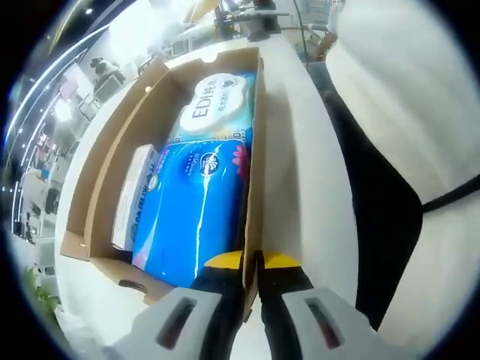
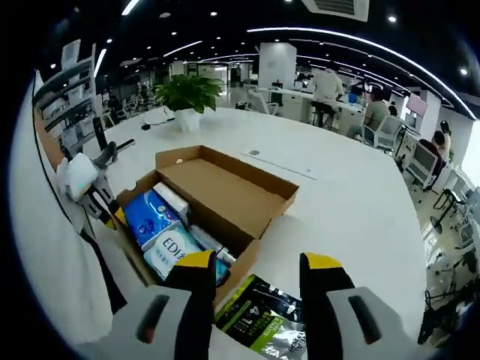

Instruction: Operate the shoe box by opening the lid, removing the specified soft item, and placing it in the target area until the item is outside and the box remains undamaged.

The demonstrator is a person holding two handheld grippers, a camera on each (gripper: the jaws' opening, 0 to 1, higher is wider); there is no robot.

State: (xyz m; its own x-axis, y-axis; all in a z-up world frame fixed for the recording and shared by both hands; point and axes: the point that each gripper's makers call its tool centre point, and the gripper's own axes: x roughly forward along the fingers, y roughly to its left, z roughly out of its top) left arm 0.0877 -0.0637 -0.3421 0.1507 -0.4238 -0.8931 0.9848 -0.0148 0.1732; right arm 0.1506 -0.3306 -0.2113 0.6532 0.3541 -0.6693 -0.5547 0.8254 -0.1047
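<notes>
the box lies open. left gripper pinches its wall; right gripper gapes, empty. inside the box, the blue pack looks soft, slick; grip its edge.

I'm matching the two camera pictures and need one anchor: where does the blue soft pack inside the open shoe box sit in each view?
Left gripper view: the blue soft pack lies centre-left, in the near part of the shoe box, just above the left gripper, whose jaws pinch the box wall.
Right gripper view: the pack sits lower left, at the box's left end.
Shared landmark: the white-lidded EDI wipes pack, right beside it.
</notes>
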